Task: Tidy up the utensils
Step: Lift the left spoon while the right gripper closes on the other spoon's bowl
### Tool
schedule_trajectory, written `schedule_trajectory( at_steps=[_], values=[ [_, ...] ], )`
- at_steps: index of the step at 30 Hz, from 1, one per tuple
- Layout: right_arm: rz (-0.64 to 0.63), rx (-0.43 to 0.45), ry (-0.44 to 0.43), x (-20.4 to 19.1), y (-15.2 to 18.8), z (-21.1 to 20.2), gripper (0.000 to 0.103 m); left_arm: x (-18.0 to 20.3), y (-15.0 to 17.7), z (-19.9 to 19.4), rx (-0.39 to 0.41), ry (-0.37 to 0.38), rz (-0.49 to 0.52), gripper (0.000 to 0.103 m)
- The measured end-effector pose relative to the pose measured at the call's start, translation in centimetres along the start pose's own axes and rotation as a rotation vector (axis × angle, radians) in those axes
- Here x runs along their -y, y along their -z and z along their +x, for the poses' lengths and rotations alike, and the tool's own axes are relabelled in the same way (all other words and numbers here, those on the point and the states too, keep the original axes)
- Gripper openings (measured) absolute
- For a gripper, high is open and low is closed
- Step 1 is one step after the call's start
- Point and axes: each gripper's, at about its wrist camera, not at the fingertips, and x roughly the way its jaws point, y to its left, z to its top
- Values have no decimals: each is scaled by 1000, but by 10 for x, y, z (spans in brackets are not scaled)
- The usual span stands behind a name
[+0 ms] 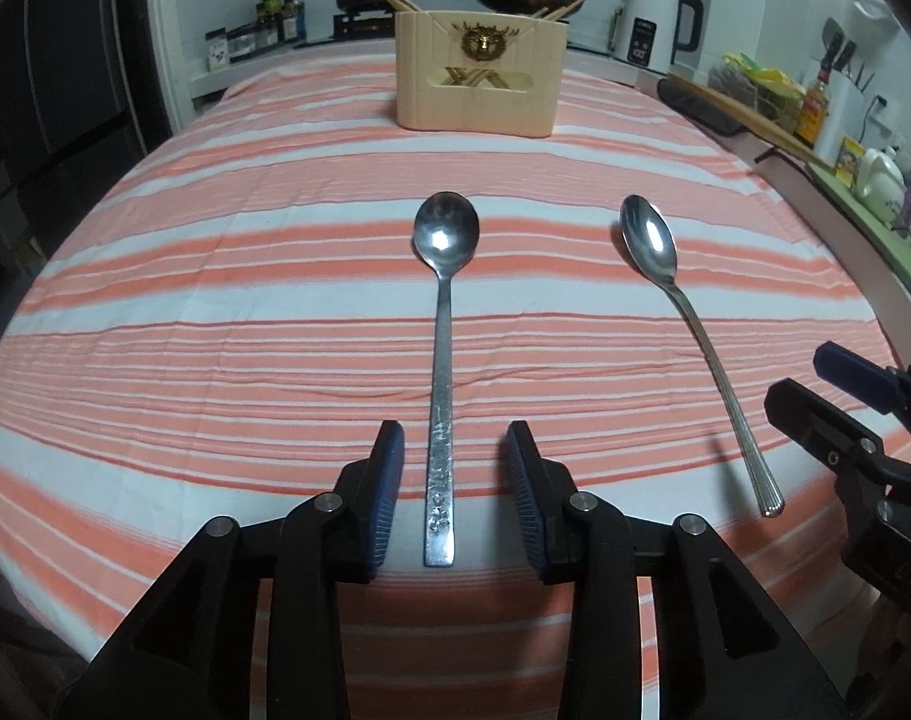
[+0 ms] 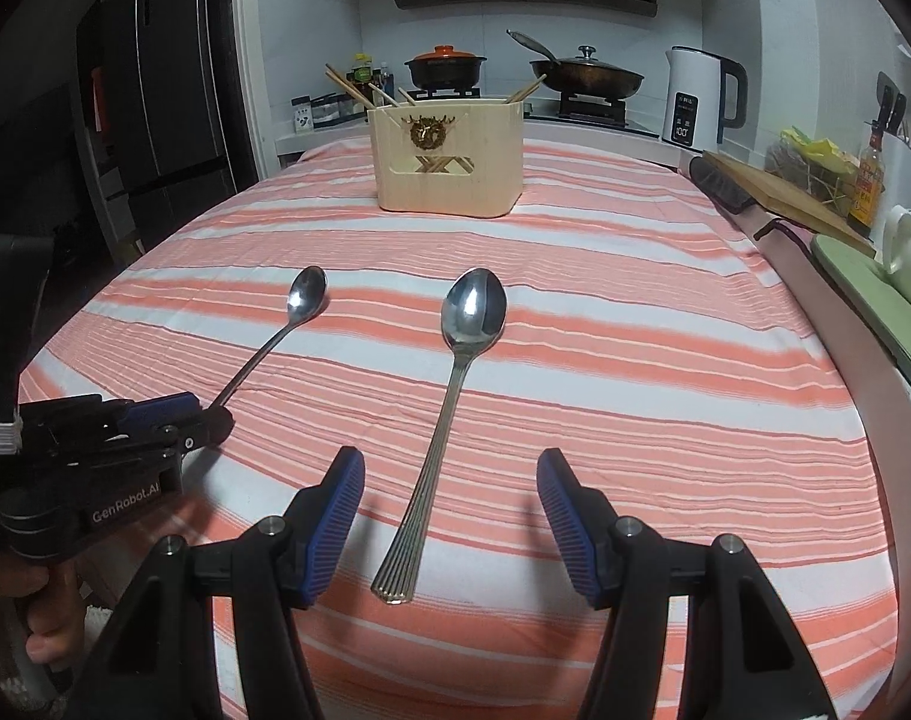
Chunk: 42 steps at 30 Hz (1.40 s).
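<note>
Both grippers' jaws stand apart, each straddling a spoon handle for pickup: left gripper over the flat-handled spoon, right gripper over the ribbed spoon. The holder waits at 12 o'clock on the bench.

Tablecloth orange-and-white striped. Spoons silver. Holder beyond spoons cream, gold emblem. Kettle white. Gripper pads blue.
</note>
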Motion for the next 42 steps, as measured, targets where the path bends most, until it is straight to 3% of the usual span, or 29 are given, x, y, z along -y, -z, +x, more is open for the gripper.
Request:
schedule_trajectory(
  at_steps=[7, 14, 21, 35, 42],
  values=[
    [13, -78, -9, 4, -17, 27, 61, -6, -10, 4, -28, 29, 25, 45],
    [20, -124, -8, 7, -33, 47, 61, -21, -25, 11, -54, 102, 42, 59],
    [10, -166, -1, 5, -38, 66, 61, -26, -39, 27, -94, 110, 48, 60],
    [-15, -197, 8, 7, -50, 88, 63, -23, -61, 53, -131, 47, 108, 78],
    [-6, -200, 15, 7, -60, 98, 63, -20, -75, 65, -142, 41, 104, 79]
  ],
)
